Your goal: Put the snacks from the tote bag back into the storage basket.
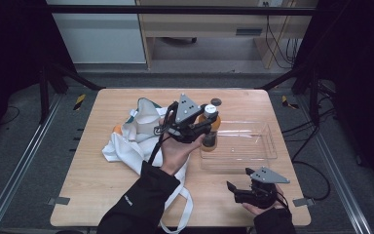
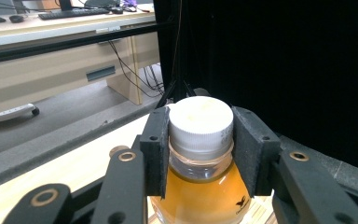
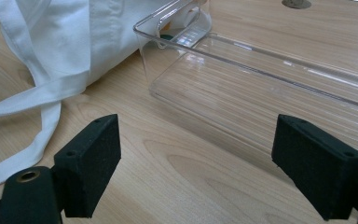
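One wooden table (image 1: 92,195) is standing in the room, carrying one white cloth bag (image 1: 131,139), one clear plastic tray (image 1: 268,146) and one small round dark object (image 1: 216,102). One bottle (image 2: 200,186) of amber liquid with a white cap is showing. Two handheld grippers are working here: the left gripper (image 1: 202,127) and the right gripper (image 1: 238,179).

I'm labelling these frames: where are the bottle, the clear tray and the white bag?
bottle (image 2: 200,122): left gripper view, on its white cap.
clear tray (image 3: 279,100): right gripper view, on its bare floor.
white bag (image 1: 126,144): high view, on its cloth.
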Available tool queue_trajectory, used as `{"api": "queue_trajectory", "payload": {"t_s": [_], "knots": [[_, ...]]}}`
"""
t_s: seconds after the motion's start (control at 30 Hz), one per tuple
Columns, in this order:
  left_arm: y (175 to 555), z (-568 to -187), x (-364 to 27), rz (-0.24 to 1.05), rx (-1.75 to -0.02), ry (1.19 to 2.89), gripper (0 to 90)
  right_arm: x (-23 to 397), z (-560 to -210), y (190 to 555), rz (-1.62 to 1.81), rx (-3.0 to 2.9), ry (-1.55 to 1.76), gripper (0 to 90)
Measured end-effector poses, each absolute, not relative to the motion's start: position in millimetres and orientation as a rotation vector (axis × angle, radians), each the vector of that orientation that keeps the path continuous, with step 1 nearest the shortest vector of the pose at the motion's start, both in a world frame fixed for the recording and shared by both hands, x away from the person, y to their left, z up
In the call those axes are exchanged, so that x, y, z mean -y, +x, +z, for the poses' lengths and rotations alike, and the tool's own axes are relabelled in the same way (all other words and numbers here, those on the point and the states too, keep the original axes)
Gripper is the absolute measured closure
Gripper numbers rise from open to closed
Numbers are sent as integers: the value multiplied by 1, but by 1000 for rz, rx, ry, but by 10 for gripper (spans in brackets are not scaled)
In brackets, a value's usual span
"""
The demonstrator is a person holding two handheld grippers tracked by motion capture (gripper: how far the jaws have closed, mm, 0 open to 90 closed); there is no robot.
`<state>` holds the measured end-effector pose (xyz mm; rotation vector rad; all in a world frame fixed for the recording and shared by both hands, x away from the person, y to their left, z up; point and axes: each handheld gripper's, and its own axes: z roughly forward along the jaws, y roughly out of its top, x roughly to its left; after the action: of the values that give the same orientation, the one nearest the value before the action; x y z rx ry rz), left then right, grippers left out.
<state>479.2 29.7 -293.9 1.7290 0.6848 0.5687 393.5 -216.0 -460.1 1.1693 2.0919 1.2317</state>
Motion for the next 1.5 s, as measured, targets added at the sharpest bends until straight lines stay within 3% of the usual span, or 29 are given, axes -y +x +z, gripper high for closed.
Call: {"api": "queue_trajectory", "payload": {"t_s": [1.5], "knots": [[498, -347, -5, 568, -728, 1802, 587, 214, -460, 393, 1238, -2101, 1163, 158]]}}
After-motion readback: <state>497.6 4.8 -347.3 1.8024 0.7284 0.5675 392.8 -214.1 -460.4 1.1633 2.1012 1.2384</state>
